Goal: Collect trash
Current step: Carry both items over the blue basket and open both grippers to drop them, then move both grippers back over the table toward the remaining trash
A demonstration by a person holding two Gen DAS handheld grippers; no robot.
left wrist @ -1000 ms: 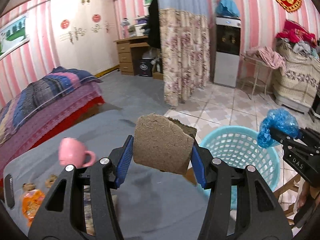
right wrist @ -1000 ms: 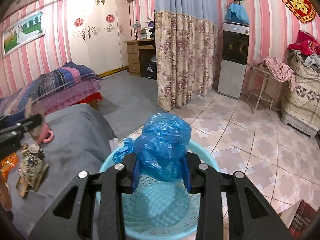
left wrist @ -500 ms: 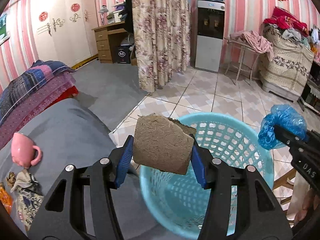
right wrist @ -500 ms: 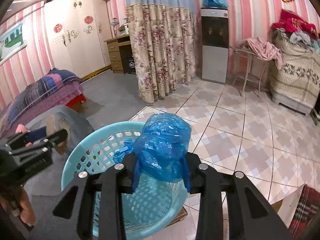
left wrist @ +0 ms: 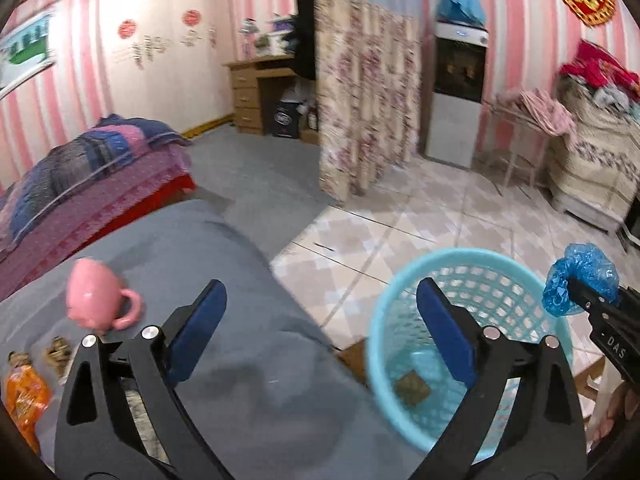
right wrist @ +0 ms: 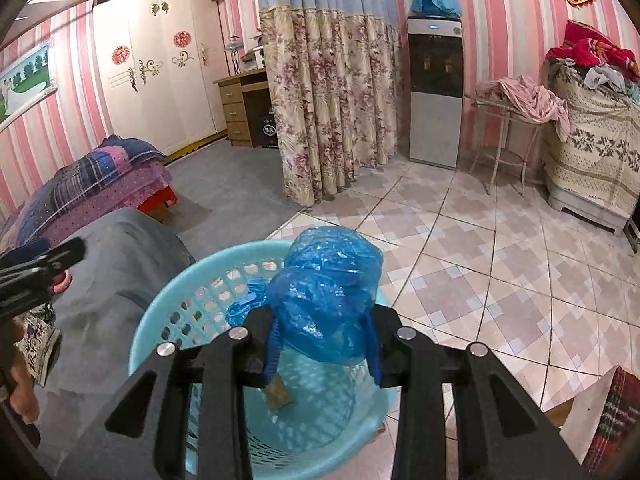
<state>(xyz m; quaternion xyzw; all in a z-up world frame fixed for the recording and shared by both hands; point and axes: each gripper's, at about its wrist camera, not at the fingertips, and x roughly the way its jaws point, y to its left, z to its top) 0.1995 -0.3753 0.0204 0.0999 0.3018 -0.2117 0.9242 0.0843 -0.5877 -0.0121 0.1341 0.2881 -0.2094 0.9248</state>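
1. Jaws of our left gripper point(left wrist: 320, 332) gape, gripping nothing; our right gripper point(right wrist: 322, 344) pinches the blue plastic bag point(right wrist: 326, 300).
2. Directly below the right jaws sits the turquoise basket point(right wrist: 168, 312), brown scrap point(left wrist: 412, 387) already inside.
3. We judge release comes next: part them above the basket.

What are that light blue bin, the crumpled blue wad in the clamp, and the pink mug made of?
Bin: most likely moulded plastic, matte, its wall pierced with holes.
Blue wad held in the right gripper: thin plastic film, glossy, crinkled, translucent.
Pink mug: probably glazed ceramic, smooth with a soft sheen; the blur leaves this open.
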